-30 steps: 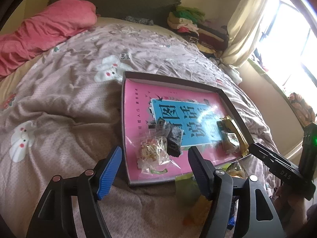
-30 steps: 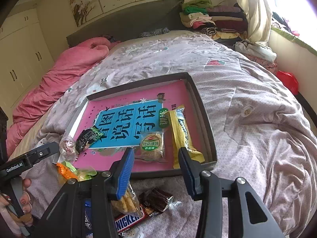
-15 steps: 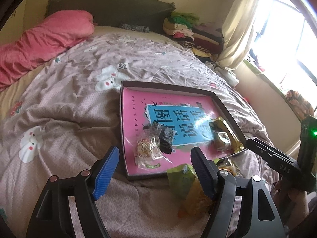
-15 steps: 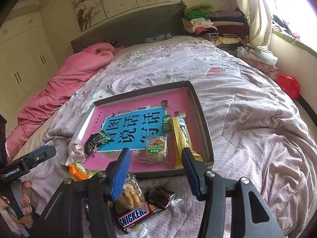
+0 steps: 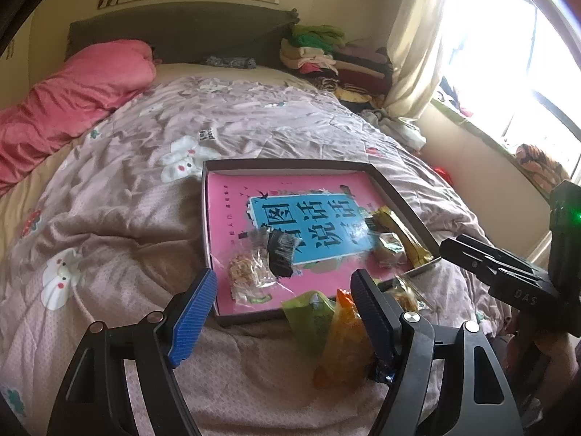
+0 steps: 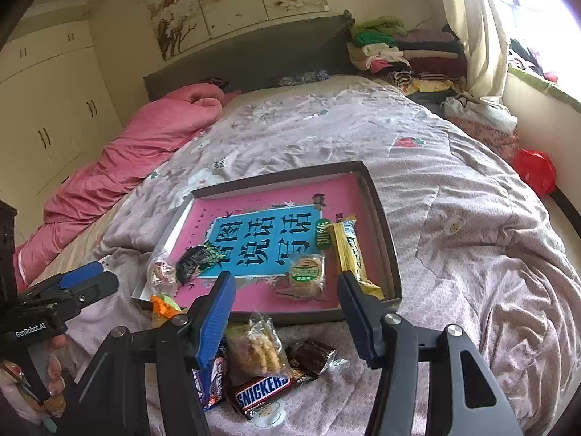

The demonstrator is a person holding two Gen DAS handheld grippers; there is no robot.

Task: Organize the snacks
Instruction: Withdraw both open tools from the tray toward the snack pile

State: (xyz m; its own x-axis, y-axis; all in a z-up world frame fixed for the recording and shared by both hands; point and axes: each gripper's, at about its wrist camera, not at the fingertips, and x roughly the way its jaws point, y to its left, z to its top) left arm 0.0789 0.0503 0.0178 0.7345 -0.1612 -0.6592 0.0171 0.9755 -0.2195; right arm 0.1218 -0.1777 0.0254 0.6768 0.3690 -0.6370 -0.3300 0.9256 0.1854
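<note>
While both tools, right (image 6: 287, 312) and left (image 5: 283, 309), were just opened wider and held nothing, "SNICKERS" was read on a bar (image 6: 263, 390) and "GenRobot.AI" on the left tool.

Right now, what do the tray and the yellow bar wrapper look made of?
Tray: looks like cardboard, matte dark outside, pale inner walls, thin folded rim; probably a box lid. Yellow bar wrapper: glossy plastic or foil film, judging by the sheen and crimped end. Neither is certain from these views.
</note>
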